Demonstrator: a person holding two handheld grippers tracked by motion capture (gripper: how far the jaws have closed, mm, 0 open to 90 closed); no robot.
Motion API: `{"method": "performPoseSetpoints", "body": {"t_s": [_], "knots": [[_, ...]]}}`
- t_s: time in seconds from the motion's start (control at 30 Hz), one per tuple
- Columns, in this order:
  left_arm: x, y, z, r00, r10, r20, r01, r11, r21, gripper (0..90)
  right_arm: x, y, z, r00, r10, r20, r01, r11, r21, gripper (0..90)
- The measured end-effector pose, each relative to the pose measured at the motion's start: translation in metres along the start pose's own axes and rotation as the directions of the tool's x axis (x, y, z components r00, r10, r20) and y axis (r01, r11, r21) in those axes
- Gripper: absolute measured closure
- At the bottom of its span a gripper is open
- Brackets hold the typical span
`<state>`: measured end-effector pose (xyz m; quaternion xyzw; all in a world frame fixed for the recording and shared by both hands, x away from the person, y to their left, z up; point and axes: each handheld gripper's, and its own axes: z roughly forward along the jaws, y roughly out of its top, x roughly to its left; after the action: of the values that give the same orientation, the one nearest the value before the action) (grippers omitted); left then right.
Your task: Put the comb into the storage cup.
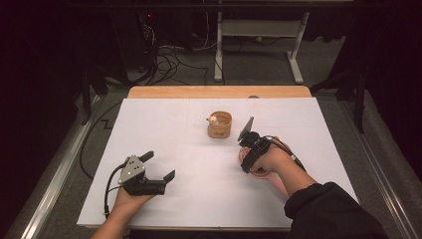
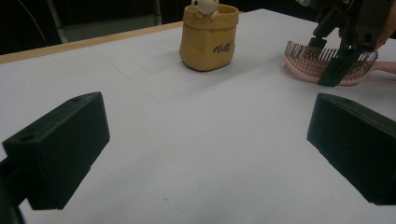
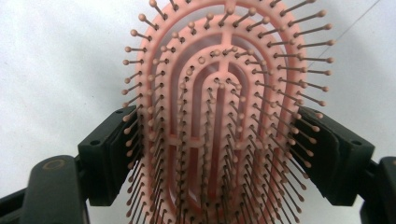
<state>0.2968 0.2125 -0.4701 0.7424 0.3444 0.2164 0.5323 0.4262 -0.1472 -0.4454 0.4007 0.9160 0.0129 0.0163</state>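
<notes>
A pink hairbrush (image 3: pixel 219 93) lies bristles up on the white table sheet (image 1: pixel 199 199), right of centre. My right gripper (image 3: pixel 217 149) reaches down over its head, one jaw on each side of the rim, pads close against the outer bristles without a clear squeeze. The same brush (image 2: pixel 308 63) and right gripper (image 2: pixel 334 60) appear far off in the left gripper view. My left gripper (image 1: pixel 160 166) rests open at the front left, nothing between its jaws. In the high view the right gripper (image 1: pixel 247 162) covers most of the brush (image 1: pixel 261 173).
A small tan pouch (image 1: pixel 219 124) with a pale toy figure (image 1: pixel 213 119) peeking out stands upright at the centre back, left of the right gripper. A wooden table edge (image 1: pixel 219 92) runs along the back. Cables and a desk frame lie on the floor beyond.
</notes>
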Motion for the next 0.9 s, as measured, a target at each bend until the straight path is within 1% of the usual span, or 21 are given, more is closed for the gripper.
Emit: {"method": "performPoseSetpoints", "body": {"t_s": [0.2,0.23,0.37,0.43,0.47,0.53,0.57,0.6,0.63,0.7,0.73,0.77,0.8,0.83,0.87,0.9], "knots": [[0.001,0.0,0.0,1.0,-0.003,0.0,0.003,1.0,0.002,0.0,-0.001,0.0,-0.001,1.0,0.001,-0.006,-0.001,1.0,-0.003,20.6],[0.001,0.0,0.0,1.0,-0.001,0.002,0.001,1.0,0.004,0.0,-0.001,0.0,-0.001,1.0,-0.007,-0.005,0.007,1.0,-0.002,20.6],[0.0,-0.001,0.0,1.0,0.002,-0.003,-0.002,1.0,0.004,0.0,0.002,0.0,-0.003,0.9999,-0.01,-0.007,0.01,1.0,0.001,20.6],[0.001,-0.001,0.0,1.0,0.001,-0.004,-0.001,1.0,0.005,0.0,0.001,0.0,-0.005,0.9998,-0.019,-0.003,0.019,1.0,-0.002,20.7],[0.001,-0.001,0.0,1.0,0.0,-0.004,0.0,1.0,0.004,0.0,0.002,0.0,-0.007,1.0,-0.001,-0.002,0.001,1.0,0.004,20.7],[0.001,-0.001,0.0,1.0,0.0,-0.002,0.0,1.0,0.004,0.0,-0.001,-0.001,-0.009,0.9996,-0.028,0.0,0.028,1.0,-0.011,20.7],[0.001,-0.001,0.0,1.0,-0.001,-0.001,0.001,1.0,0.004,0.0,0.0,-0.002,-0.011,1.0,-0.004,-0.002,0.004,1.0,-0.004,20.7],[0.001,-0.001,0.0,1.0,-0.003,-0.001,0.003,1.0,0.005,0.0,-0.002,-0.003,-0.012,0.9997,-0.026,-0.002,0.025,1.0,-0.012,20.7],[0.001,-0.001,0.0,1.0,-0.005,-0.001,0.005,1.0,0.005,0.0,-0.003,-0.003,-0.013,0.9993,-0.037,0.006,0.037,0.999,-0.018,20.7],[0.001,-0.001,0.0,1.0,-0.004,0.0,0.004,1.0,0.006,0.0,-0.001,-0.006,-0.015,0.9999,-0.013,0.0,0.013,1.0,-0.01,20.7],[0.001,-0.001,0.0,1.0,-0.004,-0.001,0.004,1.0,0.004,0.0,-0.001,-0.007,-0.016,0.9996,-0.029,-0.001,0.029,0.999,-0.015,20.7],[0.001,-0.001,0.0,1.0,-0.005,0.0,0.005,1.0,0.003,0.0,0.0,-0.008,-0.017,0.9996,-0.026,-0.008,0.026,1.0,-0.01,20.7],[0.001,-0.001,0.0,1.0,-0.007,0.001,0.007,1.0,0.003,0.0,-0.001,-0.009,-0.018,0.9993,-0.038,-0.004,0.038,0.999,-0.015,20.7],[0.001,-0.001,0.0,1.0,-0.008,0.0,0.008,1.0,0.002,0.0,0.0,-0.01,-0.02,0.9996,-0.028,-0.002,0.028,0.999,-0.014,20.7],[0.001,-0.002,0.0,0.9999,-0.011,0.002,0.011,0.9999,0.002,0.0,0.0,-0.011,-0.021,0.9992,-0.039,0.0,0.039,0.999,-0.016,20.7],[0.001,-0.002,0.0,0.9999,-0.012,0.002,0.012,0.9999,0.003,0.0,0.0,-0.012,-0.023,0.9992,-0.041,0.003,0.041,0.999,-0.014,20.7]]}}
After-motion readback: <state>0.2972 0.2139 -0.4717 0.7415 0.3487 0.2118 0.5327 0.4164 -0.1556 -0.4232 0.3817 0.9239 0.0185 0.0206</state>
